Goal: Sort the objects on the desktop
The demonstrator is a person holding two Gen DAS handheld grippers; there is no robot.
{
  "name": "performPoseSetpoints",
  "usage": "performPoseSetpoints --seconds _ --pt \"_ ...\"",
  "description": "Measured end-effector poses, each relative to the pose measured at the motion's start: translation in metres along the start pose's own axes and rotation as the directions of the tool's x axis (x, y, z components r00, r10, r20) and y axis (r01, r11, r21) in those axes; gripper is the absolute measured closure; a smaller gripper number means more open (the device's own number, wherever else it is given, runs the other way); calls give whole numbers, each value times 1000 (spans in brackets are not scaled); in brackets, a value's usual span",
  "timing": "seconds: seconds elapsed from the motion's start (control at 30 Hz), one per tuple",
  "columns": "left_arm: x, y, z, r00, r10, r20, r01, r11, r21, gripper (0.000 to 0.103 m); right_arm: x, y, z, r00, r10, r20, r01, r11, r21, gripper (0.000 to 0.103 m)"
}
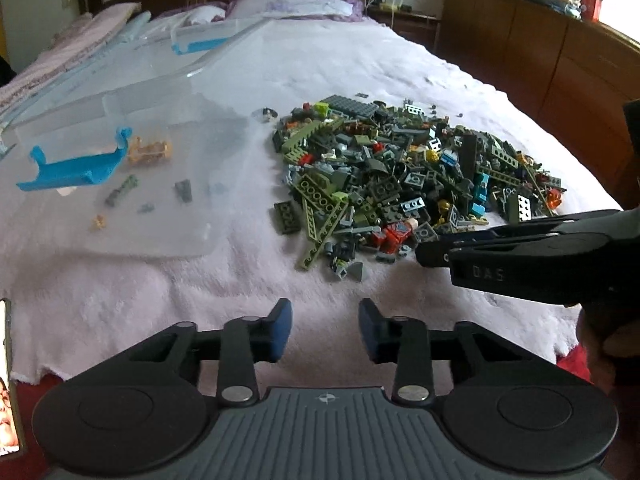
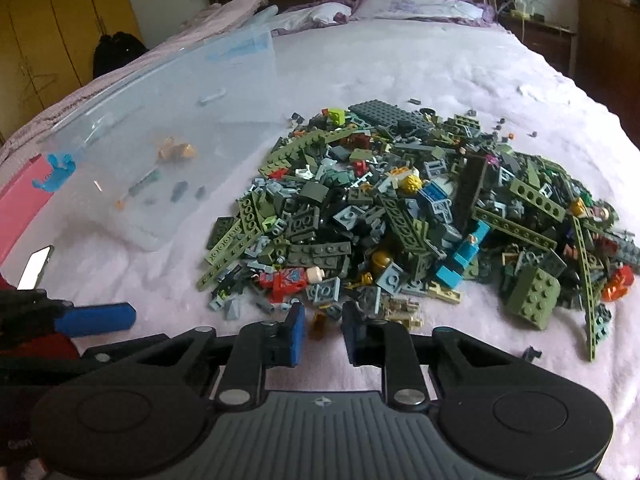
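Note:
A big pile of mixed bricks point(image 1: 400, 176), mostly green and grey, lies on the white bed cover; it also shows in the right wrist view point(image 2: 400, 216). A clear plastic bin point(image 1: 132, 168) with blue latches and a few sorted pieces stands left of the pile, seen too in the right wrist view point(image 2: 152, 140). My left gripper point(image 1: 325, 330) is open and empty, low over bare cover in front of the pile. My right gripper point(image 2: 323, 330) is open at the pile's near edge, with a small amber piece point(image 2: 319, 323) lying between its fingertips. A red minifigure point(image 2: 288, 280) lies just beyond.
The bed cover point(image 1: 320, 64) runs back to pillows point(image 2: 404, 4) and a dark headboard. A phone point(image 2: 36, 266) lies at the left bed edge. Wooden cabinets point(image 1: 560, 48) stand to the right. A second clear bin point(image 1: 208, 40) sits farther back.

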State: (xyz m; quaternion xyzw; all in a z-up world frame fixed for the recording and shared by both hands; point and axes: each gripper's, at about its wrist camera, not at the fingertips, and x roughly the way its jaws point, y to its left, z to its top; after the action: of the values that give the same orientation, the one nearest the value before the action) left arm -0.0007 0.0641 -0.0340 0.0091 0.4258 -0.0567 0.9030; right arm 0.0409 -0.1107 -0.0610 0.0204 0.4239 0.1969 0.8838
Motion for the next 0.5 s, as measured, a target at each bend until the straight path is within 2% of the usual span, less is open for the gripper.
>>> performPoseSetpoints --seconds 0.03,0.13,0.33,0.5 --pt "0 0 0 1000 -3 -1 3 1000 -2 66 1 2 0 1000 -1 -2 1 1000 -8 95" --pt "-1 -1 2 1000 -26 5 26 1000 0 66 -4 6 -5 1000 -14 4 14 999 -31 95" --pt "14 -22 9 997 -79 -1 79 994 75 66 -24 0 -22 999 -44 -7 44 998 -43 95" --pt "38 -35 16 997 -71 -35 75 992 101 72 -30 -15 -38 999 -47 -24 47 999 0 95"
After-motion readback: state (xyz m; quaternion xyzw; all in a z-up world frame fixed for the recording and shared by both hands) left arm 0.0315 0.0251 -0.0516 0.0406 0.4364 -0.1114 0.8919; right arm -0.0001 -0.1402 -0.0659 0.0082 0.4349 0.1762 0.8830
